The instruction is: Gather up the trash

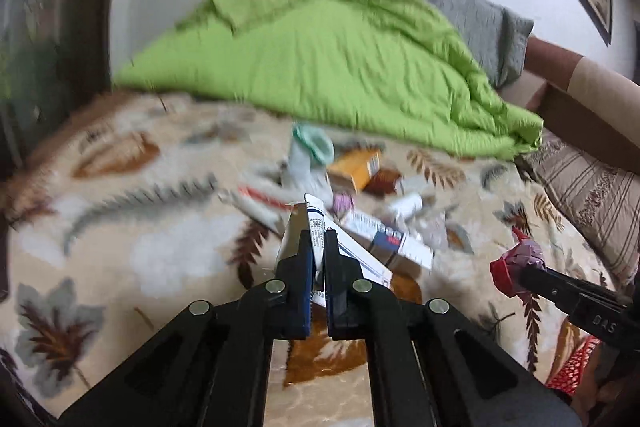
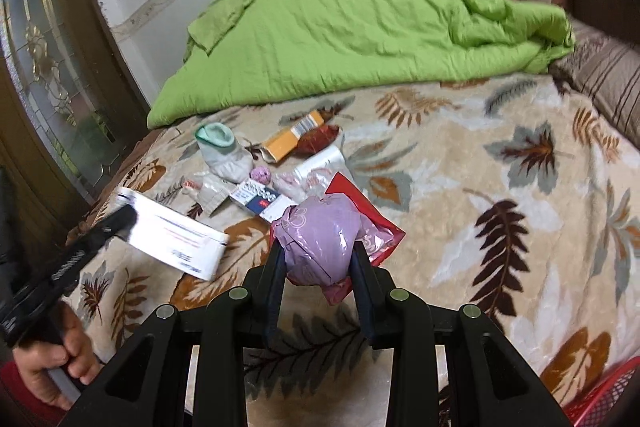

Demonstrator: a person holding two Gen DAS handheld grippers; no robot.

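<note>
The left gripper [image 1: 319, 247] has its jaws clenched on a flat white cardboard box with blue print [image 2: 176, 235], lifted above the leaf-patterned beige blanket [image 2: 460, 187] on the bed. The right gripper [image 2: 320, 259] grasps a crumpled lilac and red plastic wrapper [image 2: 324, 239]. More litter [image 2: 256, 163] lies beside the green quilt [image 2: 360, 27].

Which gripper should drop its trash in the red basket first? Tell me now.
Probably right. The right gripper, shut on the pink wrapper, has the red basket beside it; the left gripper, holding the white box, sits farther away.
</note>
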